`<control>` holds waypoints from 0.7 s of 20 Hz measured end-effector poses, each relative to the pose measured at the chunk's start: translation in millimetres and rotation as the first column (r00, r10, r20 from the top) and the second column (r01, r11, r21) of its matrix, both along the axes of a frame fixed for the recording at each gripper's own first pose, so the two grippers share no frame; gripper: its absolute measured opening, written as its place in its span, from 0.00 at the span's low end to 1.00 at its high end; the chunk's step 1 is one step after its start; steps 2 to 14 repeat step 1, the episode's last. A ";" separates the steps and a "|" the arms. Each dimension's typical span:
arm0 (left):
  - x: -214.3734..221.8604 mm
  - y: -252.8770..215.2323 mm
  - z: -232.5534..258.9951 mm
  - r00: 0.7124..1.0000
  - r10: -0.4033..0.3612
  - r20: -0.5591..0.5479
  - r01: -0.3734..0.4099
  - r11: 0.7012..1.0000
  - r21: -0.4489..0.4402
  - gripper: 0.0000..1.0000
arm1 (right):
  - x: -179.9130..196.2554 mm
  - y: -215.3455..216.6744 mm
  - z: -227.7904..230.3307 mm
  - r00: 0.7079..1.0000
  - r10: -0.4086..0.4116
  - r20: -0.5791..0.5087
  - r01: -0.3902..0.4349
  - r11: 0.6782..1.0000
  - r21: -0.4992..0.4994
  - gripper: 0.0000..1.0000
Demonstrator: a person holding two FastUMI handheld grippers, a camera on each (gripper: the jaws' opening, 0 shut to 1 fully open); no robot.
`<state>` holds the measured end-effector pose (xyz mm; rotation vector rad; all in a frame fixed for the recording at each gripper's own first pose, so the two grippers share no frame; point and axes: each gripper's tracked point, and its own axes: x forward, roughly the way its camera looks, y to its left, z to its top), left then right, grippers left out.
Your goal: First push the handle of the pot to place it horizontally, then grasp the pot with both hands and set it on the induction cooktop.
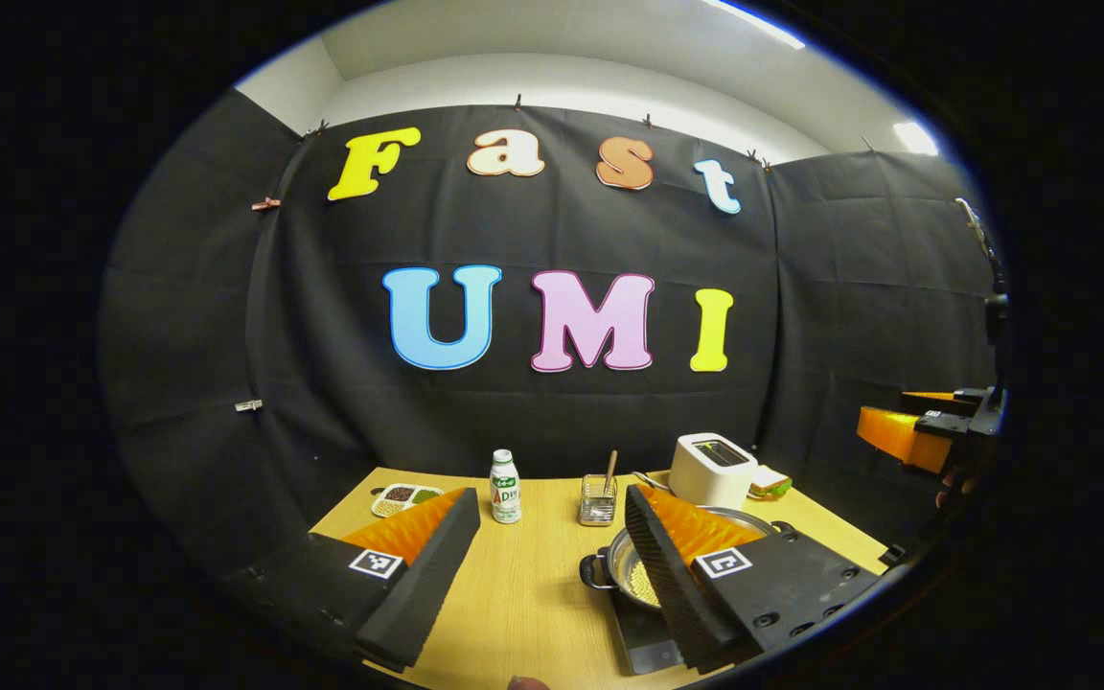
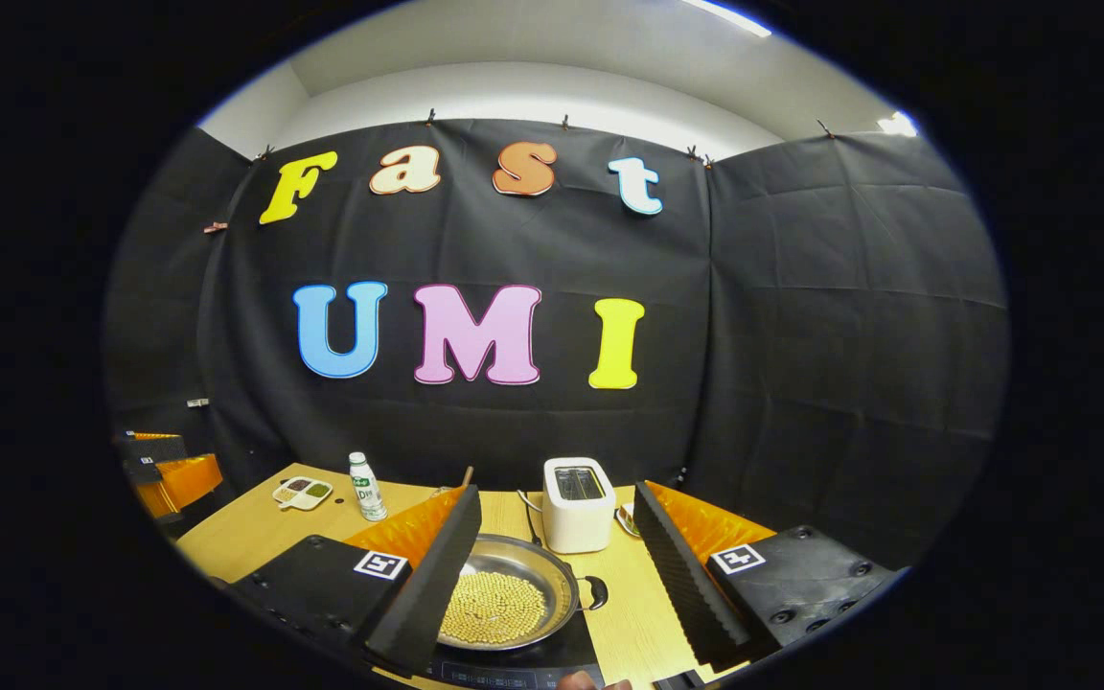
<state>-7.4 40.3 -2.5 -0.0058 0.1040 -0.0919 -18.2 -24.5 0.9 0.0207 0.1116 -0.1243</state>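
A steel pot [image 2: 504, 599] holding pale beans sits on the black induction cooktop [image 2: 533, 663], with one side handle [image 2: 595, 594] pointing right. My right gripper [image 2: 557, 491] hangs open above and in front of it, its left finger covering the pot's left edge. In the left gripper view the pot [image 1: 631, 573] lies low on the right on the cooktop [image 1: 648, 640], its left handle [image 1: 596, 570] showing. My left gripper [image 1: 550, 498] is open with nothing between its fingers; its right finger hides much of the pot.
On the wooden table [image 1: 523, 594] stand a small bottle [image 1: 505, 487], a divided snack tray [image 1: 403, 497], a wire holder with a utensil [image 1: 598, 498], a white toaster [image 1: 713, 468] and a sandwich [image 1: 770, 484]. The other gripper [image 1: 916, 431] is at the far right.
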 end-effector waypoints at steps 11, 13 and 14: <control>0.2 -1.0 0.5 1.000 -0.002 -0.001 0.002 1.000 0.000 0.95 | -0.1 -0.4 -0.5 1.000 0.000 -0.003 0.000 1.000 -0.001 0.99; 0.2 -1.0 0.5 1.000 -0.002 -0.001 0.002 1.000 0.000 0.95 | -0.1 -0.4 -0.5 1.000 0.000 -0.003 0.000 1.000 -0.001 0.99; 0.2 -1.0 0.5 1.000 -0.002 -0.001 0.002 1.000 0.000 0.95 | -0.1 -0.4 -0.5 1.000 0.000 -0.003 0.000 1.000 -0.001 0.99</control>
